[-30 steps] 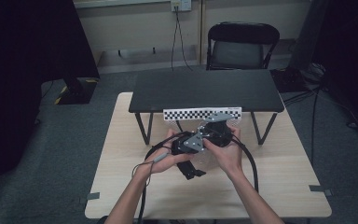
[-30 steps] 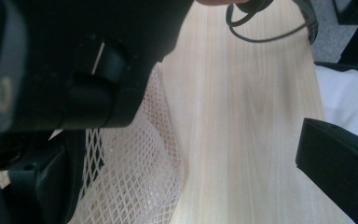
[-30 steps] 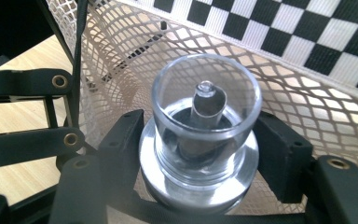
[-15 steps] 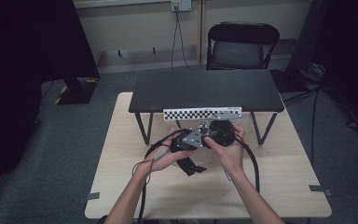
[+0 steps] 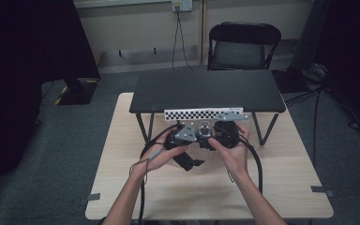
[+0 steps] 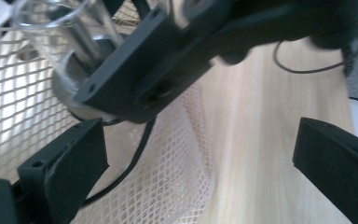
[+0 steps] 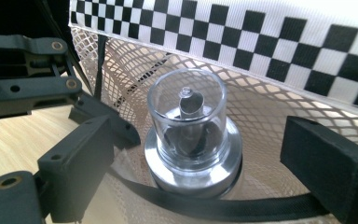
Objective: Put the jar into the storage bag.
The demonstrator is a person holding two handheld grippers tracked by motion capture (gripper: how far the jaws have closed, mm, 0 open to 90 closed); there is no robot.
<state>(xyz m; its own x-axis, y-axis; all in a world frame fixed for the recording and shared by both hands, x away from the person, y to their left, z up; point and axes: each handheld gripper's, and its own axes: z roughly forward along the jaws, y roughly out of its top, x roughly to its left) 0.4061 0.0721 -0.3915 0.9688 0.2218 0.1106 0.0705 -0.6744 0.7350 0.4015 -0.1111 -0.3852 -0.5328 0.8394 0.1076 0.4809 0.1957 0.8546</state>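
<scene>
Pale wood forms the table where a person works with a gripper in each hand, just in front of a low black stand edged with a checkered strip. Between the two grippers sits a clear glass cup on a round metal base, resting inside a cream mesh bag trimmed with a black strap.

At right, the right gripper points straight at the cup, which stands upright between its two black jaws. Those jaws have just been opening and now stand wide, one well to each side of the metal base, neither pad pressing on it.

From the left, the left gripper is also spread wide with nothing between its jaws but mesh and bare table. One jaw lies over the mesh beside the strap; whether it touches the netting cannot be told. Ahead of it, the right gripper's jaw crosses in front of the cup.

Seen from above, both hands sit close together, the cup showing between the grippers.
</scene>
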